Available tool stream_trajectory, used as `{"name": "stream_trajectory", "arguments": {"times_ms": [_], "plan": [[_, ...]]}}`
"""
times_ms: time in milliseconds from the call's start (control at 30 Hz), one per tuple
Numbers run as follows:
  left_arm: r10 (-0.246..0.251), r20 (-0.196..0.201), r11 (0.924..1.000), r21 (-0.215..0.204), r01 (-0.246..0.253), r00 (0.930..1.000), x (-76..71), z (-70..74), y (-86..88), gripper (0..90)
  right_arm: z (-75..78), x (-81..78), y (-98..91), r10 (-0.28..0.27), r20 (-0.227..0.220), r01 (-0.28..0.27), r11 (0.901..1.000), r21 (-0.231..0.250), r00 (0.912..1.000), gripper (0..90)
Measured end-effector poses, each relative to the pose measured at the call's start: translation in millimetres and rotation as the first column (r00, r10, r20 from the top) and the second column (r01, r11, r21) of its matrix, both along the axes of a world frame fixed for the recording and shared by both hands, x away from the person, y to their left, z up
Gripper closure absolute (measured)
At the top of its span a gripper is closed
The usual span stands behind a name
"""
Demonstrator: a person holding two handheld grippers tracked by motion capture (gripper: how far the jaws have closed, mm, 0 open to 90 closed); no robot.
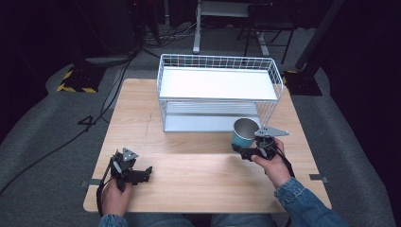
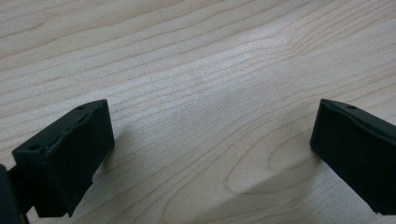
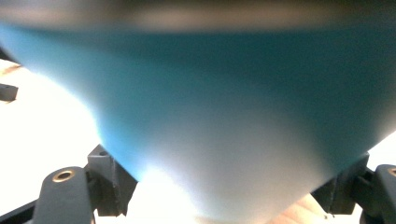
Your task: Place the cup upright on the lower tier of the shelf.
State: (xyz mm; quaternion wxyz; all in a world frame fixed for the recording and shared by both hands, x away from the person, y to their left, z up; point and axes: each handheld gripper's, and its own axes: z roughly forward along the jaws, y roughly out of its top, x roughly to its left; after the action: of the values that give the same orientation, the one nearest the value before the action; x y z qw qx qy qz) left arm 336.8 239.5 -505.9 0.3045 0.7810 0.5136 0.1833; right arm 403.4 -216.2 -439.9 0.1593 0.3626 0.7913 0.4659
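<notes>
A teal cup (image 1: 243, 133) with a metal inside is held in front of the right end of the white wire rack (image 1: 217, 85), its open mouth up and leaning a little. My right gripper (image 1: 242, 149) is shut on its lower part, in the person's right hand. In the right gripper view the teal cup wall (image 3: 224, 93) sits blurred and close between the two black jaws of that gripper (image 3: 224, 186). At the table's front left, my left gripper (image 1: 145, 173) rests low in the person's left hand. Its jaws stand open (image 2: 210, 154) over bare wood with nothing between them.
The wooden table (image 1: 198, 179) carries the two-level rack at its far middle, with a white top shelf and a grey lower shelf (image 1: 208, 122). Dark floor, cables and a stand's legs (image 1: 196, 33) lie beyond the far edge.
</notes>
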Motion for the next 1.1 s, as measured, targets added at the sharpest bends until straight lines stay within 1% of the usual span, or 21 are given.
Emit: {"name": "stream_trajectory", "arguments": {"times_ms": [100, 233, 433, 500, 533, 667, 833, 1100], "plan": [[0.0, 0.0, 1.0, 0.0, 0.0, 1.0, 0.0, 0.0, 0.0, 0.1, 0.1, 6.7, 4.8, -0.008, 0.002, 0.008, 1.0, -0.005, 1.0, 22.5], [0.0, 0.0, 1.0, 0.0, 0.0, 1.0, 0.0, 0.0, 0.0, 0.1, -0.6, 16.2, 12.1, -0.022, -0.009, 0.022, 0.9998, -0.004, 0.9997, 22.5], [0.0, 0.0, 1.0, 0.0, 0.0, 1.0, 0.0, 0.0, 0.0, 0.1, -2.1, 30.5, 23.1, -0.034, 0.0, 0.034, 0.9992, -0.018, 0.9994, 22.6], [0.0, 0.0, 1.0, 0.0, 0.0, 1.0, 0.0, 0.0, 0.0, 0.1, -2.0, 35.5, 27.4, -0.042, -0.004, 0.042, 0.9991, -0.013, 0.9991, 22.6], [0.0, 0.0, 1.0, 0.0, 0.0, 1.0, 0.0, 0.0, 0.0, 0.1, -2.3, 38.2, 29.3, -0.04, 0.006, 0.04, 0.999, -0.018, 0.9992, 22.5], [0.0, 0.0, 1.0, 0.0, 0.0, 1.0, 0.1, 0.0, 0.0, 0.1, -1.6, 47.3, 36.4, -0.046, 0.016, 0.047, 0.9986, -0.024, 0.9988, 22.5], [0.0, 0.0, 1.0, 0.0, 0.0, 1.0, 0.1, 0.0, 0.0, 0.1, -0.9, 57.2, 44.2, -0.067, 0.021, 0.067, 0.9976, -0.016, 0.9976, 22.5], [0.0, 0.0, 1.0, 0.0, 0.0, 1.0, 0.1, 0.0, 0.0, 0.0, -0.8, 72.1, 55.3, -0.09, 0.042, 0.09, 0.9958, -0.012, 0.9951, 22.5]]}}
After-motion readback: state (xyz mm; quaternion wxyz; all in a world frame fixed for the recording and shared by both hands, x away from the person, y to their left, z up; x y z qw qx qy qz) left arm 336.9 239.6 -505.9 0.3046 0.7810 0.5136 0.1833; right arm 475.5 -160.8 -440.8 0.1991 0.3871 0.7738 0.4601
